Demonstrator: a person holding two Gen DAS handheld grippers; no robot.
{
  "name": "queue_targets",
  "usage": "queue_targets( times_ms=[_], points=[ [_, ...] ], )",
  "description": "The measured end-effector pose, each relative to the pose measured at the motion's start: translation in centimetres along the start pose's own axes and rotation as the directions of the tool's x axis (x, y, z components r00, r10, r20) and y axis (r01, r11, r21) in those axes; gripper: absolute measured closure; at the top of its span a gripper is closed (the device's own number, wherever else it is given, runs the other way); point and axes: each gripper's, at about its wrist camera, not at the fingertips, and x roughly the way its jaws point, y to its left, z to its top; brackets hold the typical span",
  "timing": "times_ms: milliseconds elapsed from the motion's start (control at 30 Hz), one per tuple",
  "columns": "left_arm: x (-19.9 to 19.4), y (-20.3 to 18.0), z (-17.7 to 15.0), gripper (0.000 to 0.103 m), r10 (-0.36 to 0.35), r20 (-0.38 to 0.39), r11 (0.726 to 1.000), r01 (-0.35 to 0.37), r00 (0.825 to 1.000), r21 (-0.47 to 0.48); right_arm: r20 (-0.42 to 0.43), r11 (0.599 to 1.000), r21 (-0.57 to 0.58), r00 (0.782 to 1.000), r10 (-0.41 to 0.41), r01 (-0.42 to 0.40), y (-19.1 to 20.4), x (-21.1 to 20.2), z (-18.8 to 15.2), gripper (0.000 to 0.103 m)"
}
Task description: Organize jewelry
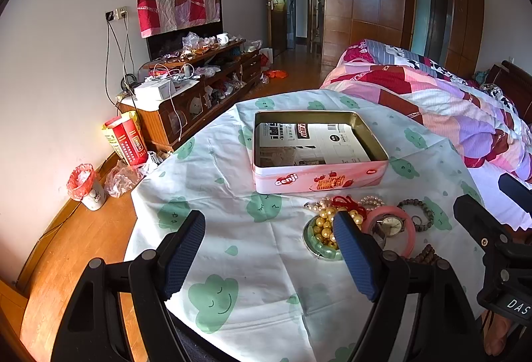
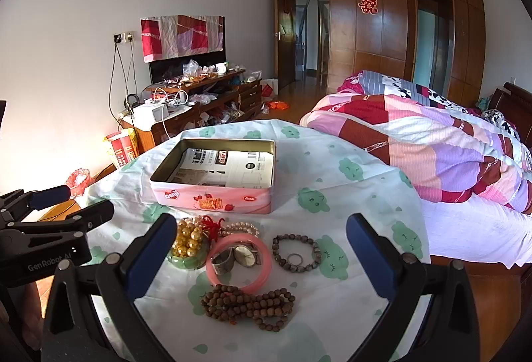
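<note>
An open pink tin box (image 1: 319, 177) (image 2: 212, 195) lined with printed paper sits on the clouded cloth. In front of it lies jewelry: gold bead strand (image 2: 188, 239) on a green bangle (image 2: 186, 262), pink bangle (image 2: 239, 262) around a watch (image 2: 246, 255), dark bead bracelet (image 2: 296, 254) with a ring (image 2: 294, 259), brown bead mala (image 2: 246, 302), pearl strand (image 2: 241, 227), red cord (image 2: 211, 225). My left gripper (image 1: 269, 255) is open, left of the pile. My right gripper (image 2: 262, 259) is open above the pile, holding nothing.
The round table (image 1: 232, 229) has a cloth draping over its edge. A bed with a patchwork quilt (image 2: 432, 142) lies to the right. A cluttered TV cabinet (image 1: 196, 79), red box (image 1: 128, 139) and small bin (image 1: 84, 185) stand at the left wall.
</note>
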Motion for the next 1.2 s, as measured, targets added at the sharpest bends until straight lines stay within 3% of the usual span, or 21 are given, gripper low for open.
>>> queue_targets(
  times_ms=[400, 667, 900, 1100, 1167, 1200],
  points=[
    [1.7, -0.5, -0.8, 0.024, 0.013, -0.042, 1.000, -0.013, 0.999, 0.010, -0.023, 1.000, 0.005, 1.000, 0.001, -0.001, 0.4, 0.6, -0.5, 0.000],
    [4.2, -0.6, -1.7, 0.024, 0.006, -0.098, 1.000, -0.006, 0.995, 0.009, -0.073, 0.997, 0.017, 0.995, -0.071, 0.072, -2.0, 3.0, -1.8, 0.000],
    [5.6, -3.6, -0.9, 0.024, -0.066, -0.085, 0.995, 0.071, 0.994, 0.067, -0.138, 0.994, 0.056, 0.987, -0.086, 0.095, -3.9, 4.9, -3.0, 0.000],
    [7.7, -6.4, -0.9, 0.024, -0.117, -0.119, 0.984, 0.131, 0.986, 0.121, -0.160, 0.993, 0.079, 0.984, -0.078, 0.092, -4.8, 5.6, -3.4, 0.000],
    [8.4, -6.5, -1.2, 0.031, -0.135, -0.134, 0.982, 0.151, 0.982, 0.115, -0.160, 0.992, 0.087, 0.984, -0.073, 0.088, -5.0, 5.8, -3.5, 0.000],
    [8.7, -6.5, -1.2, 0.049, -0.145, -0.145, 0.980, 0.161, 0.979, 0.113, -0.163, 0.992, 0.090, 0.984, -0.071, 0.087, -5.0, 5.8, -3.5, 0.000]
  ],
)
